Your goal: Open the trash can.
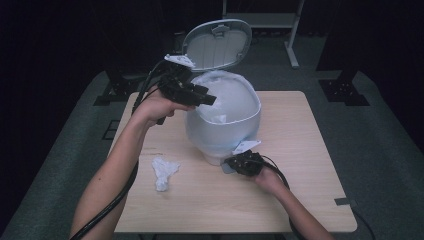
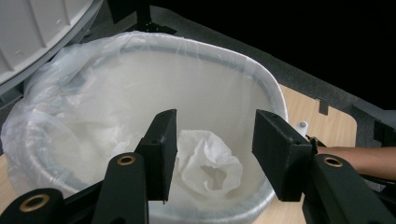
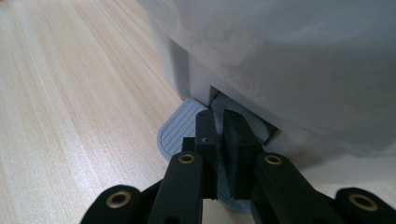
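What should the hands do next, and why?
Probably lift the left hand-held gripper away from the bin and go for the crumpled tissue on the table. One tissue already lies inside the bin's bag, the jaws stand open around nothing, and the right hand-held gripper is shut, pressing the pedal, with the lid up.

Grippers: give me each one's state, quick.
Left gripper: open above the bin, a crumpled tissue lying loose below its jaws.
Right gripper: shut, tips pressing on the bin's pedal.
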The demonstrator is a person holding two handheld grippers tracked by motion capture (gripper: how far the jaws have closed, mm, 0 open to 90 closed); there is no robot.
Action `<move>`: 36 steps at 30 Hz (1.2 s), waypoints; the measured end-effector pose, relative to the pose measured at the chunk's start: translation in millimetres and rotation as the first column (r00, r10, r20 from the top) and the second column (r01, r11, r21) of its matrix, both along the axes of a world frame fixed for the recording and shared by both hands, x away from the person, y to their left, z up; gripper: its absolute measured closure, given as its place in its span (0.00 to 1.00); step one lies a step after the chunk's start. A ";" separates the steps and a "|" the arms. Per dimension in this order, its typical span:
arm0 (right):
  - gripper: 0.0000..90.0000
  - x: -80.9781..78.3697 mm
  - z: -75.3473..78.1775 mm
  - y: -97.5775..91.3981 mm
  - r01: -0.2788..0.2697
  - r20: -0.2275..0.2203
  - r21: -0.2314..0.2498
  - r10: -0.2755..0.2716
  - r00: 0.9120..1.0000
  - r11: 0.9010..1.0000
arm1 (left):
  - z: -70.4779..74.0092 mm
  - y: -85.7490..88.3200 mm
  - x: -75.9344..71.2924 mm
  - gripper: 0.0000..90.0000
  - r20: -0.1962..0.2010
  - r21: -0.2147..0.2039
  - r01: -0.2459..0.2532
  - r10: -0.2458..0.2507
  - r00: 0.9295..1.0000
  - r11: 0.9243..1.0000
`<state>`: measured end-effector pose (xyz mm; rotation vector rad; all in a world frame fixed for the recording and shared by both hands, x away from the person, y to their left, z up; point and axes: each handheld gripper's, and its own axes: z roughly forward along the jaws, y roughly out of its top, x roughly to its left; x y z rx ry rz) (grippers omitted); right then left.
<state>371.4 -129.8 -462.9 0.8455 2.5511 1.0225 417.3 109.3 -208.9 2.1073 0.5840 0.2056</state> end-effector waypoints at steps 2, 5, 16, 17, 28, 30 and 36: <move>0.94 0.0 0.0 -0.1 -0.001 0.000 0.001 0.001 1.000 1.000 | 0.2 3.2 -1.8 0.55 0.002 -0.003 0.001 -0.001 1.000 1.000; 0.94 -0.1 0.0 0.1 0.000 -0.001 0.000 0.000 1.000 1.000 | 0.2 7.1 -4.6 0.54 0.002 -0.010 -0.001 0.001 1.000 1.000; 0.94 -0.3 0.2 0.7 0.003 0.001 -0.004 -0.003 1.000 1.000 | -0.3 19.3 -16.5 0.52 0.011 -0.010 0.018 -0.018 1.000 1.000; 0.94 -0.3 0.2 0.7 0.003 0.001 -0.004 -0.003 1.000 1.000 | -0.6 20.8 -17.5 0.51 0.011 -0.010 0.019 -0.019 1.000 1.000; 0.94 -0.3 0.3 1.0 0.002 0.003 -0.007 -0.002 1.000 1.000 | -8.1 41.3 -26.2 0.49 0.008 -0.020 0.004 -0.004 1.000 1.000; 0.94 -0.5 0.4 1.1 0.002 0.003 -0.008 -0.002 1.000 1.000 | -9.8 44.8 -28.0 0.49 0.008 -0.020 0.002 -0.002 1.000 1.000; 0.94 -0.3 0.5 1.4 -0.001 0.007 -0.011 0.001 1.000 1.000 | -12.7 54.6 -32.9 0.47 0.006 -0.026 -0.010 0.010 1.000 1.000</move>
